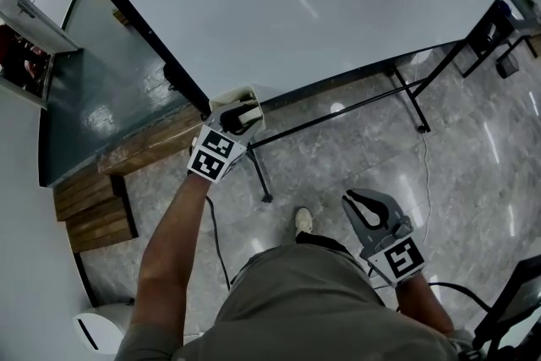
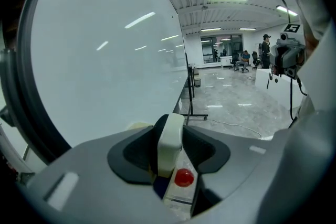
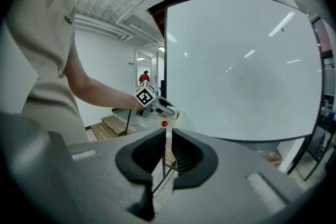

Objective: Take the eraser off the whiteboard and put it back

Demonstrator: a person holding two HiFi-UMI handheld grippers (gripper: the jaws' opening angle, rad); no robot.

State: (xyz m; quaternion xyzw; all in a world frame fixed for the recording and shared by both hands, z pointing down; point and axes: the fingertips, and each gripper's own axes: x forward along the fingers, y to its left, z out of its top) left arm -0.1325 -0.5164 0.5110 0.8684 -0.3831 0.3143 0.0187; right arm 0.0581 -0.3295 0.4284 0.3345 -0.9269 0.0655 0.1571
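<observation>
L claw (image 1: 240, 117) is up at the lower-left corner of the whiteboard (image 1: 321, 4), clamped on the eraser (image 2: 170, 140). In the left gripper view the cream eraser block stands upright btwn the two dark pads. Both pads touch its sides, and a red dot shows on the end nearer the camera. In the head view the eraser sits right at the board's bottom edge, beside the black frame (image 1: 135, 21). Can't tell whether it touches the board surface. R claw (image 1: 355, 199) hangs low, well apart from the board, over the grey tiled floor (image 1: 473, 165) by the person's right hip. Its jaws are closed to a thin slit w/ nothing btwn them. The right gripper view looks across at L claw and eraser against the board.
</observation>
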